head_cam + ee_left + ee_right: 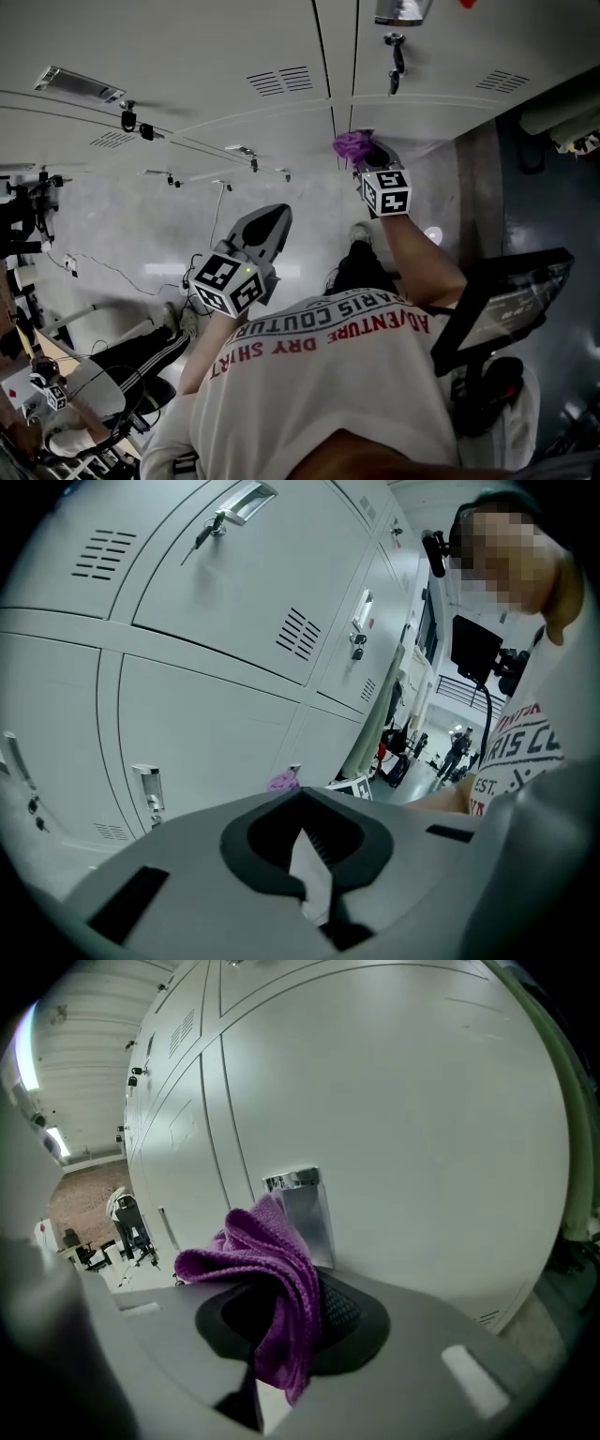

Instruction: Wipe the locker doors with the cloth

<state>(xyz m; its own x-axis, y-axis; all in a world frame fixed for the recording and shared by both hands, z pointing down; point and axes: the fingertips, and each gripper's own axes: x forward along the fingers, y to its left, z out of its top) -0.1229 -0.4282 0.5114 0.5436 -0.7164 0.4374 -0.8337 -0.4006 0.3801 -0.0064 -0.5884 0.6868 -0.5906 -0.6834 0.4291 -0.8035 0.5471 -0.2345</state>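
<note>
white T-shirt [319, 394], red lettering, bottom centre | black monitor [506, 305] on a stand, tilted, right edge | legs in black white-striped trousers [141, 352], lower left, on grey floor [131, 234] | thin cable [108, 272] lying across floor, left | distant standing person [457, 750], right of centre, left gripper view

On the back of the white shirt [319, 375], upside down in the head view: "ARIS COUTUR" in dark capitals, the ends cut off by folds, and beneath it "ADVENTURE DRY SHIRT" in red capitals. On its front, in the left gripper view: "RIS CO" and "EST.", only partly showing.
</note>
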